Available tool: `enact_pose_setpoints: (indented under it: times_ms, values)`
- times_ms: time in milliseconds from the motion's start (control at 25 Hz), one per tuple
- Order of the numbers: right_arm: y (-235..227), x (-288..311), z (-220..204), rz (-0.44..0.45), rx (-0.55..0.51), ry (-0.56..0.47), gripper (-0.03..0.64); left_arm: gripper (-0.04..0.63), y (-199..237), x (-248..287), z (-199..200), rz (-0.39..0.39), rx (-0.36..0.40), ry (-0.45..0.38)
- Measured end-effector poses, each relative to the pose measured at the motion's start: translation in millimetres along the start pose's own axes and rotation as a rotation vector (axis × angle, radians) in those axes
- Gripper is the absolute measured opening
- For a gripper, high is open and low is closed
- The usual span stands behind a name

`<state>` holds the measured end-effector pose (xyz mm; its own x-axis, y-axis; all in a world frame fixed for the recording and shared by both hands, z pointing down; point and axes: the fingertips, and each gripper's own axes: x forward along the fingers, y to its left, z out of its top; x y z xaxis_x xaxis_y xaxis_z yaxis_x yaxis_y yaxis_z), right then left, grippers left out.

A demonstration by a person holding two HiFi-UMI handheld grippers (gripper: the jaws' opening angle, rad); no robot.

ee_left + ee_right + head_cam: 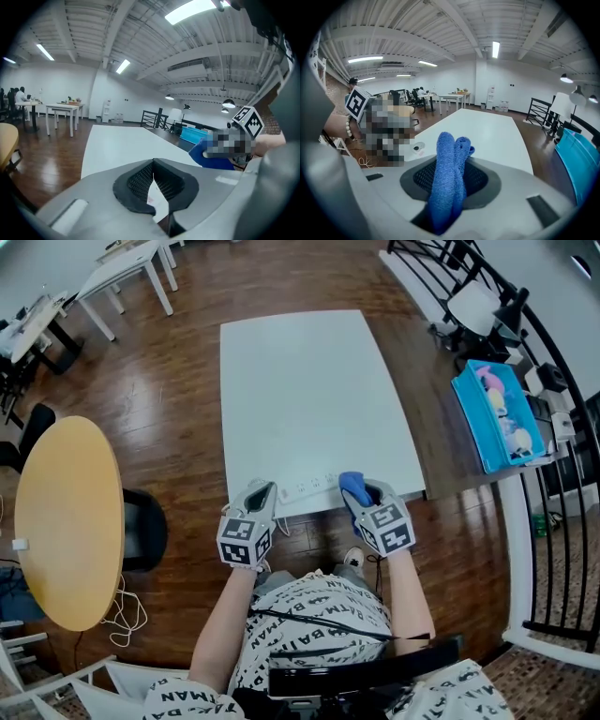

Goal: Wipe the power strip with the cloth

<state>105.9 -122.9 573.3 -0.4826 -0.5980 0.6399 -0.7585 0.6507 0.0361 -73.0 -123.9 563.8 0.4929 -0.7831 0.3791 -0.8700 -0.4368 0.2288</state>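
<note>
A white power strip (pixel 305 488) lies along the near edge of the white table (pixel 309 381). My left gripper (pixel 262 495) is at the strip's left end. In the left gripper view its jaws (pixel 153 185) are shut, with a thin white tag-like piece (pixel 158 200) pinched between the pads; I cannot tell what it belongs to. My right gripper (pixel 360 495) is at the strip's right end, shut on a folded blue cloth (pixel 352 484). In the right gripper view the cloth (pixel 449 173) stands up out of the jaws (pixel 450 187).
A round yellow table (pixel 66 521) and a black chair (pixel 142 531) stand to the left. A blue bin (pixel 497 413) and a black railing (pixel 562 474) are on the right. White desks (pixel 122 273) stand at the far left. The floor is dark wood.
</note>
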Motion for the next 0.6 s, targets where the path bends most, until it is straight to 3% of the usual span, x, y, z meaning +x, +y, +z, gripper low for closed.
enact_pose_setpoints:
  times_ms: [200,600]
  values:
    - [4.6,-4.5,0.2,0.005,0.013,-0.012,0.135,-0.014,-14.5,-1.9,1.6,-0.011,-0.03,-0.018]
    - [5.6,-9.4,-0.5,-0.001,0.02,-0.015,0.135,-0.015,-25.2,-1.4,3.9,-0.022,-0.018,-0.021]
